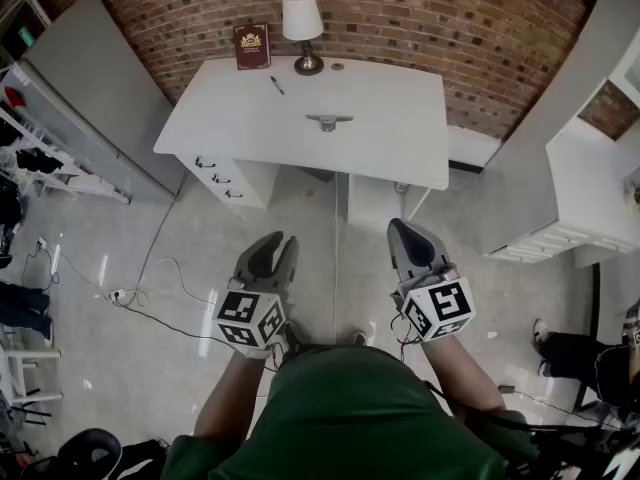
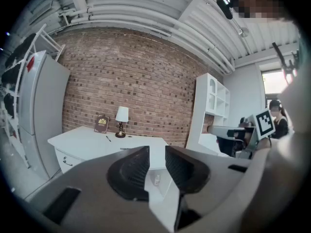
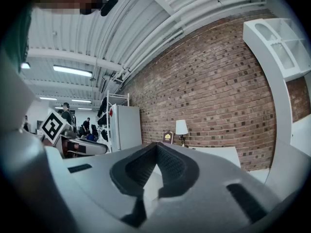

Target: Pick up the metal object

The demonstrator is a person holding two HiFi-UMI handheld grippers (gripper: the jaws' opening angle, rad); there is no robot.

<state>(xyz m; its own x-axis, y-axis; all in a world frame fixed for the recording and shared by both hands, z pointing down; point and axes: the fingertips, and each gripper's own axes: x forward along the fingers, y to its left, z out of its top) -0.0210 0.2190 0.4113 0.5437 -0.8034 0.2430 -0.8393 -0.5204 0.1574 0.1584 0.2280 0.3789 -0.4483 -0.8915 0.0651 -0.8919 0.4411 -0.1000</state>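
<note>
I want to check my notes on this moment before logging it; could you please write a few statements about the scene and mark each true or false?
1. The metal object lies on the white desk, away from both grippers. True.
2. The left gripper is clamped on the metal object. False: its fingers stand slightly apart with nothing between them.
3. The right gripper has its fingers closed together, holding nothing. True.
4. The lamp stands at the desk's near edge. False: it stands at the back by the brick wall, beside the book.
</note>
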